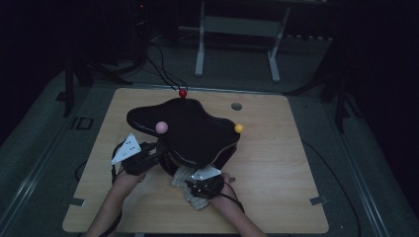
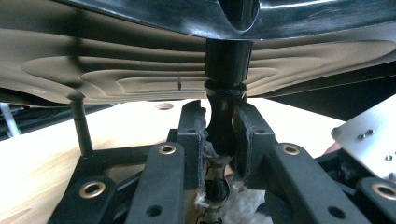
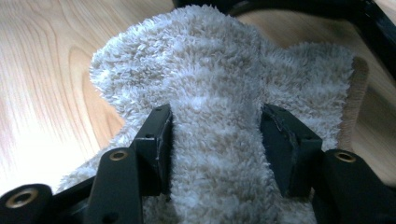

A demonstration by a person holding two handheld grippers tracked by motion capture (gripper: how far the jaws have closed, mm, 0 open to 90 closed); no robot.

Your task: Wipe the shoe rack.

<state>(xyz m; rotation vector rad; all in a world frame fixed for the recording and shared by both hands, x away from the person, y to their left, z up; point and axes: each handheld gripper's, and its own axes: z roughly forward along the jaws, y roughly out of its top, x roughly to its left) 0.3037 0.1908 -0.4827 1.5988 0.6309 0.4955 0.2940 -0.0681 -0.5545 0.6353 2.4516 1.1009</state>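
From the high view, a black curved stand (image 1: 190,131) with a wavy top plate sits near the middle of the wooden tabletop (image 1: 276,177), with small balls on it: red (image 1: 183,93) at 12 o'clock, pink (image 1: 161,127) at 9 o'clock and yellow (image 1: 239,128) at 3 o'clock. The left claw (image 1: 155,152) reaches in under the stand's 8 o'clock edge. The right claw (image 1: 197,190) is at the stand's 6 o'clock side, down on a pale fluffy cloth (image 1: 185,177) that lies partly beneath the plate.

In the left gripper view, the left claw (image 2: 221,140) is closed around a black post (image 2: 223,126) that runs up into the underside of the plate; the pads press on it from both sides, so the stand looks steadied. A thinner leg (image 2: 80,126) stands at 9 o'clock.

In the right gripper view, the right claw (image 3: 215,140) stands partly open with a raised fold of the fluffy cloth (image 3: 219,84) between its jaws. The cloth fills the gap and touches both pads, so I read this as a light pinch on the fold, though how firm I cannot tell.

As a judgement, the cloth seems to be midway through being drawn out from, or worked under, the stand: bracing and grasping are done, and moving the cloth clear is left.
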